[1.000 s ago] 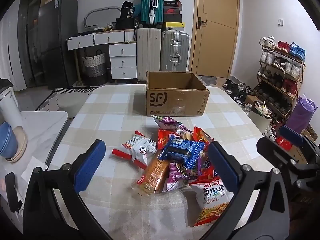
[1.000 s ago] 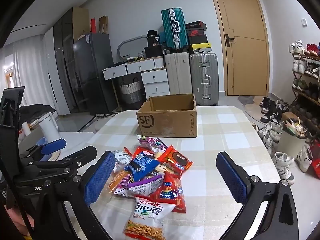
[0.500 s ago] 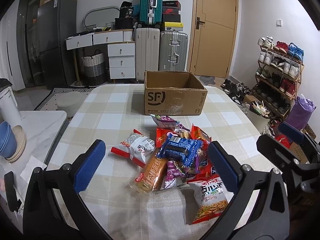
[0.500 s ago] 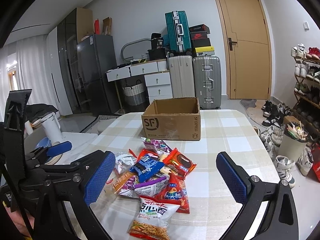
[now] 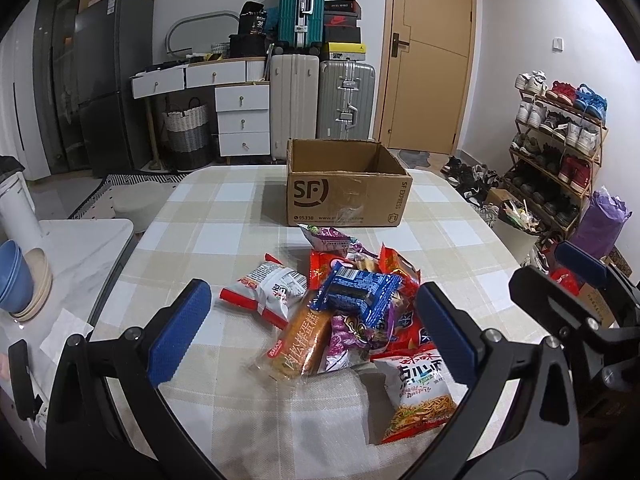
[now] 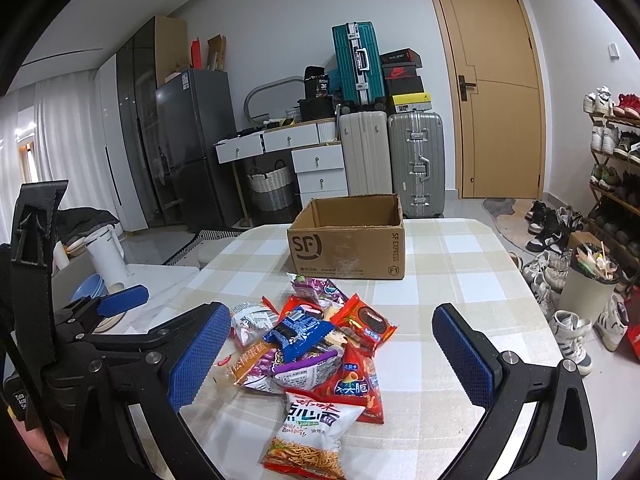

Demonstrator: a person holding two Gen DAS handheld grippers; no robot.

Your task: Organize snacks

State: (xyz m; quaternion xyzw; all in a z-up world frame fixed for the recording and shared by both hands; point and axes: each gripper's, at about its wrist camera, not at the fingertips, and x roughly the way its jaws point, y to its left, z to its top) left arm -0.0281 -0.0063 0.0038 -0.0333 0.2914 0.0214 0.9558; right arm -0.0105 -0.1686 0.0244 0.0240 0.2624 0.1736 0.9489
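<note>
Both tongs hung wide open and empty above the checked worktop (image 5: 224,216). The left tongs (image 5: 310,326) framed the snack pile (image 5: 344,312) at centre frame, with the blue packet (image 5: 356,292) on top, midway between the pads and untouched. In the right wrist view, the right tongs (image 6: 332,350) bracketed the same heap, the noodle bag (image 6: 310,436) lowest in frame. The open cardboard box (image 5: 346,188) sat beyond the pile, above centre frame, apart from both tongs.

A lived-in home: shoe rack (image 5: 556,140) at right, stacked suitcases (image 5: 320,92) and fridge (image 5: 112,80) along the back wall.
</note>
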